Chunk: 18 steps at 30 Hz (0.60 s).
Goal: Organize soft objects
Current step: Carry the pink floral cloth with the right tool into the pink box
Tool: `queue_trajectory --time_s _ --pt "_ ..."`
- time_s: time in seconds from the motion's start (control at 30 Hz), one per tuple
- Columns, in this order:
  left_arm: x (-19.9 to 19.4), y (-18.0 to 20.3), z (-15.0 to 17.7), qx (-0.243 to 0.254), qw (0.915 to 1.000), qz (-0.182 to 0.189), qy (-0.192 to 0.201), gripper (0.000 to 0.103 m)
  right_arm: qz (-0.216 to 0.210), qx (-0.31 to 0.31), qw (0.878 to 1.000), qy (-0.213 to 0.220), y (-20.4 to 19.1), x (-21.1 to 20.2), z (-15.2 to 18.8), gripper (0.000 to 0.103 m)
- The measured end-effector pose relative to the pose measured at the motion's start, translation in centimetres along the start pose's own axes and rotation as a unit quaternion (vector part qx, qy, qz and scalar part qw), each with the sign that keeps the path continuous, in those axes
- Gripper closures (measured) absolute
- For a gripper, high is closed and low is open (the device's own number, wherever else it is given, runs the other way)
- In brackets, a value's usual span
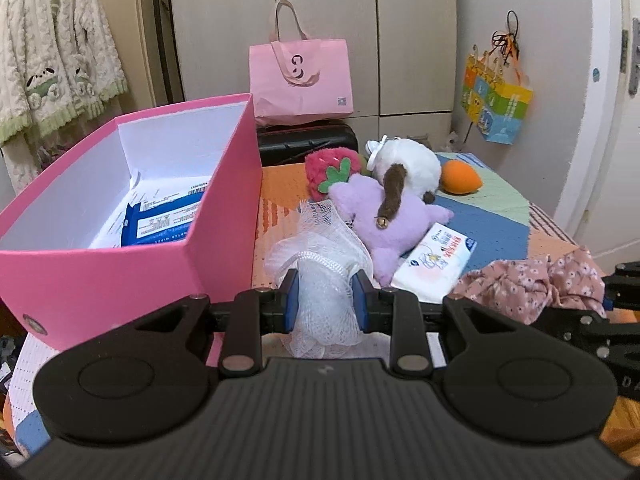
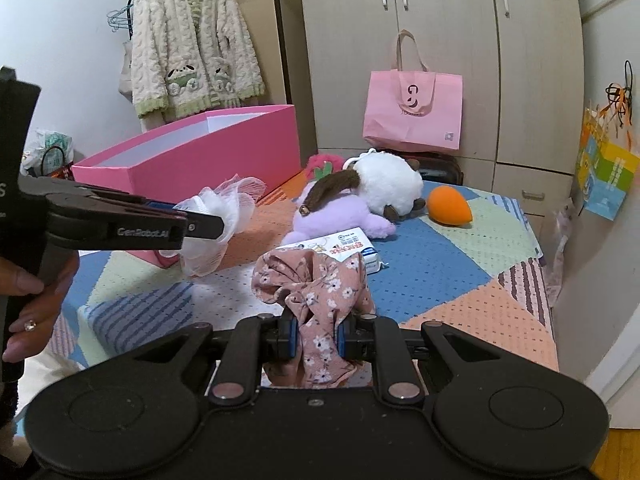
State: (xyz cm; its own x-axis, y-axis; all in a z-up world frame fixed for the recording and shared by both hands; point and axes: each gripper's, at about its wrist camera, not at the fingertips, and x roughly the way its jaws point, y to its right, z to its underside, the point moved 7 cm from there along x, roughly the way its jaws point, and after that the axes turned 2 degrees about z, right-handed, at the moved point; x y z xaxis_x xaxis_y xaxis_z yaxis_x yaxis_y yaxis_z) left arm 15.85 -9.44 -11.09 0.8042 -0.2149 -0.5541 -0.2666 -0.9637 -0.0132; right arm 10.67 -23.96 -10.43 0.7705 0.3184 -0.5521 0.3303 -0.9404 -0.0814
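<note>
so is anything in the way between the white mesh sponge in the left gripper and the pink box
Nothing visible. The left gripper is shut on the white mesh bath sponge, and the open pink box sits right beside it, to the left in the left wrist view. Only the box's near wall needs clearing. Inside lie just flat wipe packs.

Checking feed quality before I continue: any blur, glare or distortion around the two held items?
Left wrist view: sharp, evenly lit; white mesh puff in the left gripper is clear; fisheye bends the wardrobe. Right wrist view: floral cloth in the right gripper crisp, no glare; dark vignette at top corners.
</note>
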Motion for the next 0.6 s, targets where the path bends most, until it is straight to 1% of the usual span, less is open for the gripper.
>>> queue_trajectory --time_s 0.17,0.43,0.53,0.6 --pt "-1.4 -0.5 0.5 -0.006 0.9996 0.027 -0.009 0.077 -0.01 0.006 1.0 -0.005 -0.8 -0.8 -0.1 0.083" --pt "-2.1 -0.6 2.0 0.035 0.9968 0.06 -0.038 0.077 -0.034 0.014 0.999 -0.015 -2.4 -1.9 -0.4 0.083" --pt "-2.5 -0.9 2.6 0.034 0.9949 0.08 -0.051 0.077 -0.046 0.014 0.998 -0.027 -3.2 -2.0 -0.5 0.083" --pt "-2.8 -1.3 3.0 0.034 0.994 0.088 -0.056 0.077 -0.065 0.024 0.997 -0.041 -3.8 -1.8 -0.6 0.083"
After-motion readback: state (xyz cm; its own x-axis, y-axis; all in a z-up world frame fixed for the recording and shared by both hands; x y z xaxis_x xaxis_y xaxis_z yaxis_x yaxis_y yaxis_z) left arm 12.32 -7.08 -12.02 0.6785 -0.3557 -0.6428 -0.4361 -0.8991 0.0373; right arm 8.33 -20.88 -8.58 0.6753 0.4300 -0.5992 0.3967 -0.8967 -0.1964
